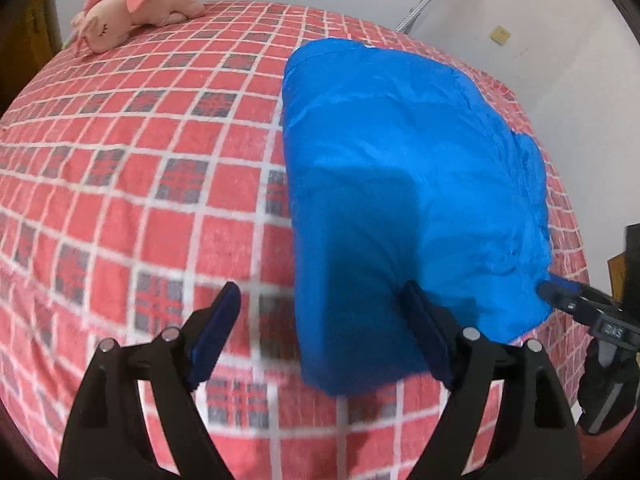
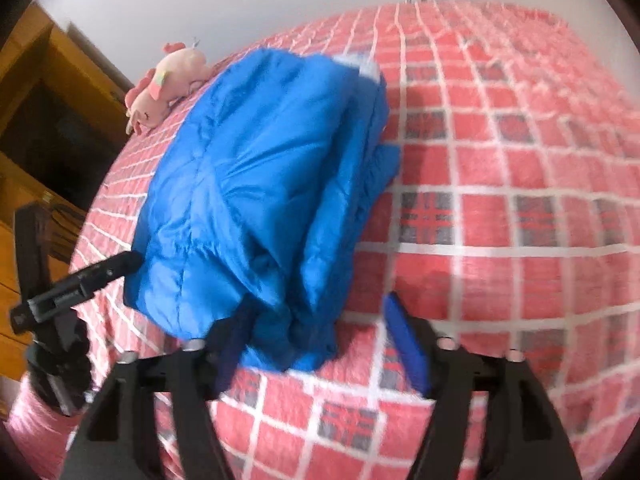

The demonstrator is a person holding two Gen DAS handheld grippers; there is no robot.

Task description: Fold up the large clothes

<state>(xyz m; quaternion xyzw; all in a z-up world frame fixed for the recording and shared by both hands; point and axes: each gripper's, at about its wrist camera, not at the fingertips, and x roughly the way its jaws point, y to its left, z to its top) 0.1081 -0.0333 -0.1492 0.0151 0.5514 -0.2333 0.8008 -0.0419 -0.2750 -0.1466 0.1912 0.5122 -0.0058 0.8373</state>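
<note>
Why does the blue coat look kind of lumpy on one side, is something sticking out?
Yes. The folded blue jacket lies as a bundle on the red checked bedspread, but on its right side in the right wrist view a loose flap pokes out, and the near end is bunched, so the fold is not tidy.

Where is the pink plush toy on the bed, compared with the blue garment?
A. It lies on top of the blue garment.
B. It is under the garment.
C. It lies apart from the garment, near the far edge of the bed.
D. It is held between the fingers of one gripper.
C: the pink plush toy rests on the checked bedcover near the far edge, with bare cover between it and the folded blue garment.
</note>
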